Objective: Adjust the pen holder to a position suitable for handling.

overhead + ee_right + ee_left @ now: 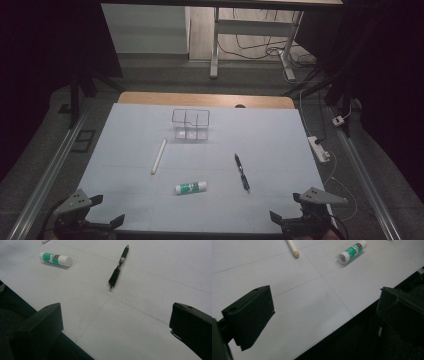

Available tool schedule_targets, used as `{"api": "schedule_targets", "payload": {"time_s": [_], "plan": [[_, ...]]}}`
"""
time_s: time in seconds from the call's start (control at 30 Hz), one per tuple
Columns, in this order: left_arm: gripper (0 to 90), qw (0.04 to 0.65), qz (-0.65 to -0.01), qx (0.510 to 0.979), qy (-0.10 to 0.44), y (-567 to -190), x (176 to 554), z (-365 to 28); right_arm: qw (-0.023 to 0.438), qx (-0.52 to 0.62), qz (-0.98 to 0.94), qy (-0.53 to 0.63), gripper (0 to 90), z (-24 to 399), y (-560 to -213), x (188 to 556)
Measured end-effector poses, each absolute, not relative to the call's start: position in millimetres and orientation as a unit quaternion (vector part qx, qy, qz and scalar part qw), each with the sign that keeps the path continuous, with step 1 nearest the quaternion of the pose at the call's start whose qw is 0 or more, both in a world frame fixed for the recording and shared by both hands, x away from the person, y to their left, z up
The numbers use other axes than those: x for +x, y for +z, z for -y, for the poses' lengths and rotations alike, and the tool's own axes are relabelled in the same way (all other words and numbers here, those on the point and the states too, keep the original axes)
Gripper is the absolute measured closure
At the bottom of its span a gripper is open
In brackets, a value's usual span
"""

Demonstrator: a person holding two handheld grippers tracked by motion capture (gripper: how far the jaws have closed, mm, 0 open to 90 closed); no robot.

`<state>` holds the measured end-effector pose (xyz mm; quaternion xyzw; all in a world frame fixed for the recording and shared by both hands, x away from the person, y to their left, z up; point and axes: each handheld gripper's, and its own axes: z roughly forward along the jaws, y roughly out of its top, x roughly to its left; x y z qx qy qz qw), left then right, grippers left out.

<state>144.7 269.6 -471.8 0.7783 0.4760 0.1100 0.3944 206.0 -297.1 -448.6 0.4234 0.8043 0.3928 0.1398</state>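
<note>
My right tongs [294, 209] and left tongs [98, 210] gape apart, empty; the pen [242, 171] lies lengthwise ahead, nearest the right tongs.

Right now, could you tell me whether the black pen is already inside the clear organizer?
No, the black pen lies flat on the table, apart from the clear organizer.

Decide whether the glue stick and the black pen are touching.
Apart. The high view shows bare white table between the glue stick and the black pen.
</note>
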Motion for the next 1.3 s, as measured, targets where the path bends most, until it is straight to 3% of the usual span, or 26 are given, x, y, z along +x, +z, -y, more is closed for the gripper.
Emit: {"api": "schedule_targets", "payload": {"time_s": [1.3], "plan": [[1.4,0.388,-0.483,0.779,0.100,-473,145,-271,0.132,0.374,-0.842,0.367,0.0,281,-445,211]]}}
